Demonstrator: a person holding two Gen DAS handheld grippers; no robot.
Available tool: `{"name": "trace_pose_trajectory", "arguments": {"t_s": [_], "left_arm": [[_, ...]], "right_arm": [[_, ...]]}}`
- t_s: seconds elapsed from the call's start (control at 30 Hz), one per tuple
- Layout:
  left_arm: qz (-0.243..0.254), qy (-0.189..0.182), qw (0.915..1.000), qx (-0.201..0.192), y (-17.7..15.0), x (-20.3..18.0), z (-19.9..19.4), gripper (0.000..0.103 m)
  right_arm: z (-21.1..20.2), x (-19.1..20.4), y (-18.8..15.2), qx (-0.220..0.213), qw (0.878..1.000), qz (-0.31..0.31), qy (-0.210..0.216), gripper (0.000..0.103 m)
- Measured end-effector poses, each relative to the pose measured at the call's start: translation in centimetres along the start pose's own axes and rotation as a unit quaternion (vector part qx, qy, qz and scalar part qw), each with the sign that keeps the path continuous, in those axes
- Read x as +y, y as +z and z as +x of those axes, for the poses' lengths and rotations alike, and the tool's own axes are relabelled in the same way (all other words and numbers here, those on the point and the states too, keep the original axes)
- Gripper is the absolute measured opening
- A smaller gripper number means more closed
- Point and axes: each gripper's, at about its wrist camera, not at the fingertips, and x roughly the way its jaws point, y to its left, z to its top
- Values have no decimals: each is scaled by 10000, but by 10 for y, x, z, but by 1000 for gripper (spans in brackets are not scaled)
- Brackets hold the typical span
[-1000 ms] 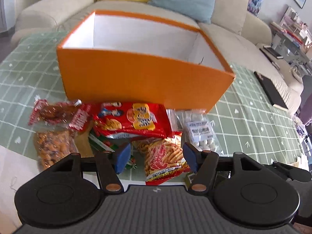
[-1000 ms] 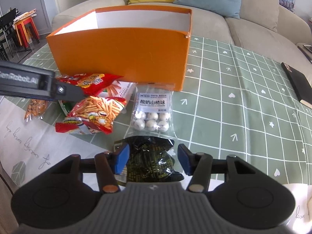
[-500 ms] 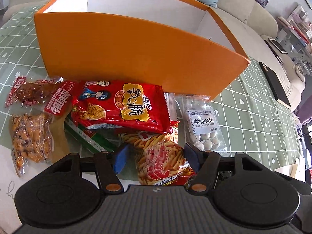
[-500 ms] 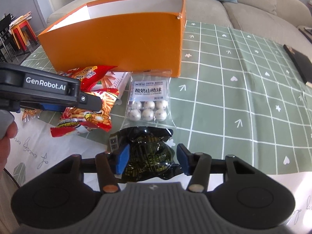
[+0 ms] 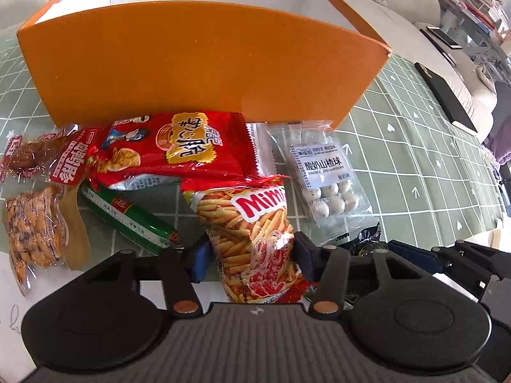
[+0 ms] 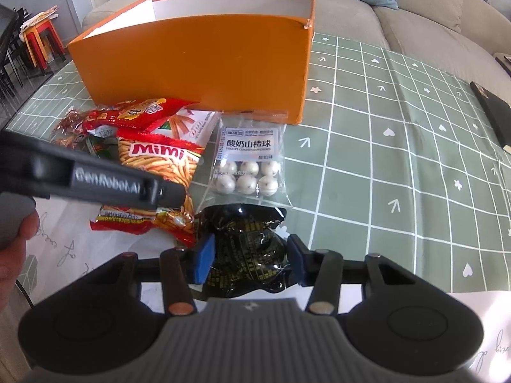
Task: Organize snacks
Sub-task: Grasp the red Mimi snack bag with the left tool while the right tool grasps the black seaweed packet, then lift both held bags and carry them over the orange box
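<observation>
An orange box (image 5: 198, 63), open on top, stands on the green checked tablecloth; it also shows in the right wrist view (image 6: 204, 63). Snack packs lie in front of it. My left gripper (image 5: 250, 260) is open with its fingers on either side of the Mimi fries bag (image 5: 255, 239), which also shows in the right wrist view (image 6: 159, 162). My right gripper (image 6: 247, 260) is open around the black snack pack (image 6: 246, 249). A clear bag of white hawthorn balls (image 6: 247, 162) lies between box and black pack.
A red chip bag (image 5: 172, 150), a green pack (image 5: 127, 220), a brown meat pack (image 5: 28, 153) and a peanut bag (image 5: 28, 226) lie left of the fries. A black notebook (image 5: 447, 95) lies on the table's right. A sofa with cushions stands behind.
Both grippers moved forward and down. The left fingers now straddle the Mimi fries bag and have narrowed a little; the right fingers now straddle the black pack.
</observation>
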Motion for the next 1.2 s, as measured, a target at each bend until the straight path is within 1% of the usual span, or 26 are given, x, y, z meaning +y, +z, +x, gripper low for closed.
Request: {"name": "trace_pose_trajectory", "arguments": {"t_s": [0.03, 0.1, 0.2, 0.27, 0.33, 0.37, 0.6, 0.9, 1.1, 1.2], "left_arm": [[-49, -37, 10000, -17, -1, 1, -1, 53], [5, 21, 10000, -73, -3, 1, -5, 49], [167, 165, 9996, -157, -8, -2, -12, 47], [157, 138, 9997, -159, -11, -1, -17, 46], [160, 148, 9996, -183, -14, 1, -24, 45], [158, 160, 9995, -203, -13, 2, -27, 45], [240, 226, 9987, -386, -16, 3, -57, 45], [230, 353, 9972, -611, -20, 16, -88, 45], [321, 589, 9936, -911, -15, 22, -105, 45], [223, 578, 9927, -1032, -7, 30, -113, 45]], "right_arm": [[0, 0, 0, 0, 10000, 17, 7, 46], [-2, -2, -1, -6, 10000, 75, 22, 45], [-4, -1, -2, -25, 10000, 38, 14, 44], [-5, 2, -2, -62, 10000, -20, 5, 41], [-7, 5, 0, -96, 9999, -106, -24, 41], [-9, 7, 0, -105, 9999, -133, -17, 38], [-18, 11, 1, -155, 9997, -167, -2, 37], [-39, 24, 8, -382, 9988, -311, 70, 37], [-61, 31, 20, -681, 9969, -354, 185, 36], [-72, 33, 31, -869, 9952, -360, 260, 36]]}}
